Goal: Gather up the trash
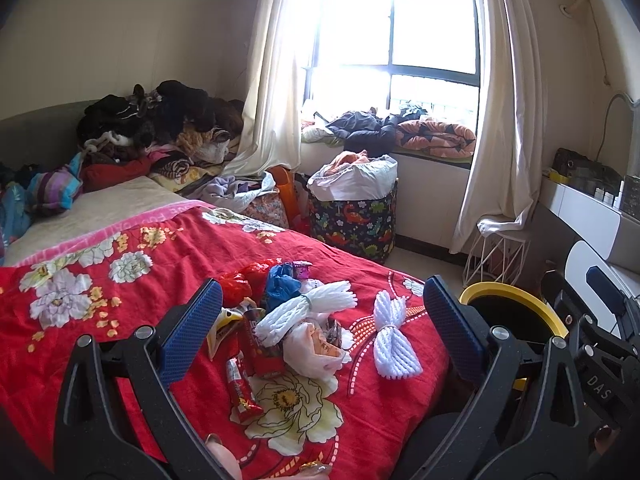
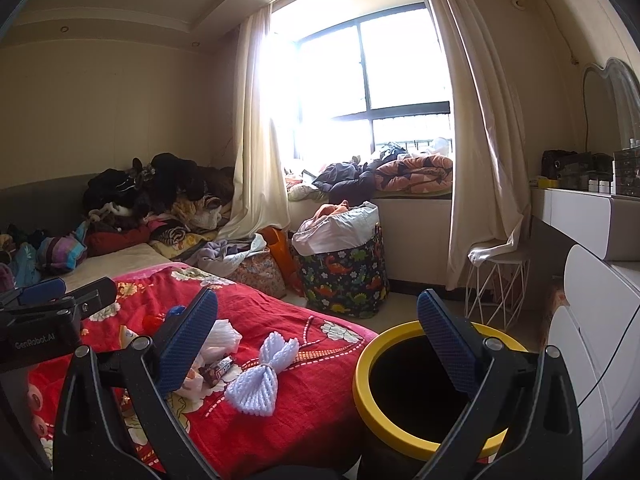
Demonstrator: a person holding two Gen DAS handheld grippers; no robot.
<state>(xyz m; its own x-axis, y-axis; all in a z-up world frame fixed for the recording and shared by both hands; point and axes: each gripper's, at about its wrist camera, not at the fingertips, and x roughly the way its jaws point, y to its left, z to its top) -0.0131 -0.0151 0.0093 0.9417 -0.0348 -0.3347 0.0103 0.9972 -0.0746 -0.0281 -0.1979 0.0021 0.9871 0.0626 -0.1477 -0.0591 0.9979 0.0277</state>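
Observation:
A pile of trash lies on the red flowered bedspread: a white foam net, a white plastic bag, red snack wrappers, a blue bag and a red bag. A second foam net lies apart on the right. My left gripper hovers open above the pile, holding nothing. My right gripper is open and empty between the bed corner and the black bin with a yellow rim, which stands beside the bed.
Heaps of clothes cover the bed's far end. A dinosaur-print hamper and an orange bag stand under the window. A white wire stool and a white dresser are on the right.

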